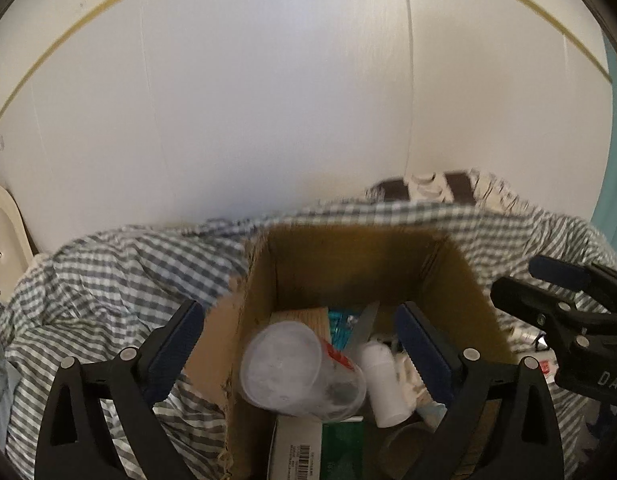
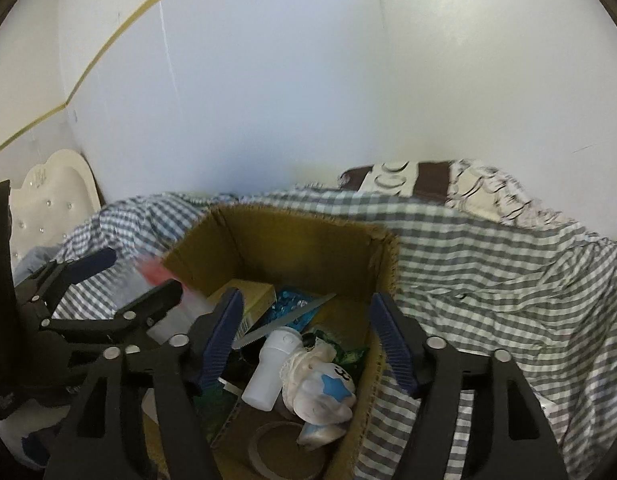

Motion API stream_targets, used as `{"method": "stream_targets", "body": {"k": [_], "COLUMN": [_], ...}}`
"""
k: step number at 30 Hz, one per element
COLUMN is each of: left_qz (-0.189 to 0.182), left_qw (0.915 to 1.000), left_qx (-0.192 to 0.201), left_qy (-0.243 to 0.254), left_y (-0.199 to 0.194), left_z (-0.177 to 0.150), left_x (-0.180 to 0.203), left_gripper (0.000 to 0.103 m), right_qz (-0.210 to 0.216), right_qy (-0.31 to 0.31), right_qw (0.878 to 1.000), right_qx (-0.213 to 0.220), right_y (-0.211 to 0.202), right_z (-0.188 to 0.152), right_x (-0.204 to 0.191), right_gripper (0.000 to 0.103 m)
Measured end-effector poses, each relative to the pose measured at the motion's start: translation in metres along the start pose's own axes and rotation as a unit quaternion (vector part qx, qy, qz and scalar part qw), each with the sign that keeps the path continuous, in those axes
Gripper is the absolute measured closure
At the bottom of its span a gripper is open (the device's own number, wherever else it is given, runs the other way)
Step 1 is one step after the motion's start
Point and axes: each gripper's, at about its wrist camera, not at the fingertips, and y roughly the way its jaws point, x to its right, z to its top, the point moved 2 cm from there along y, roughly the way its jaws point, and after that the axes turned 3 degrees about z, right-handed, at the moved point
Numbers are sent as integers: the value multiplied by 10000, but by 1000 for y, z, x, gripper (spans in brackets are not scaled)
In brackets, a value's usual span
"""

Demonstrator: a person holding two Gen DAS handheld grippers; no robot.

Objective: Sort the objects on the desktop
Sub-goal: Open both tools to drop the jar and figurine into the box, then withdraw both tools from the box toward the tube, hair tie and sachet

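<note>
An open cardboard box (image 1: 348, 264) sits on a checked cloth. A clear lidded plastic cup (image 1: 284, 364) lies on its side inside it, between the wide-apart fingers of my left gripper (image 1: 298, 312), and neither pad touches it. Beside the cup are a white bottle (image 1: 382, 384) and a serrated knife (image 1: 364, 324). In the right wrist view, my right gripper (image 2: 308, 340) stands open over the box (image 2: 292, 240), above the white bottle (image 2: 268, 368) and a white plush toy with a blue star (image 2: 320, 392). Its pads touch neither.
The box also holds a blue packet (image 2: 288, 304), a tape roll (image 2: 284, 452) and a green carton (image 1: 340, 448). The grey-and-white checked cloth (image 2: 488, 272) bunches up around the box. Behind are a white wall, a cream headboard (image 2: 48, 200) and a brown patterned pillow (image 2: 428, 180).
</note>
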Motion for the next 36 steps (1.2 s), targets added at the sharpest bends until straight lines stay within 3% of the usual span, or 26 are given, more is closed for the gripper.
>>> {"method": "stream_targets", "body": {"k": [14, 22, 27, 33, 36], "left_qz": [1, -191, -187, -325, -321], "left_qw": [9971, 9936, 9893, 9898, 9875], "left_qx": [742, 1060, 1403, 1374, 1539], "left_qy": [-167, -325, -346, -185, -125], "left_y": [-90, -140, -165, -170, -175], "left_z": [34, 49, 48, 48, 50], "left_x": [0, 17, 36, 69, 86], "left_gripper": [0, 0, 0, 0, 0], "right_qz": [-213, -420, -690, -950, -1081], "right_qy": [147, 126, -22, -98, -13], "right_qw": [9964, 9901, 9855, 9806, 9789], "right_qx": [812, 1333, 1551, 1710, 1736], "right_y": [-110, -180, -212, -244, -258], "right_z": [20, 24, 21, 11, 3], "right_x": [9, 18, 26, 48, 68], "right_gripper": [20, 0, 0, 0, 0]}}
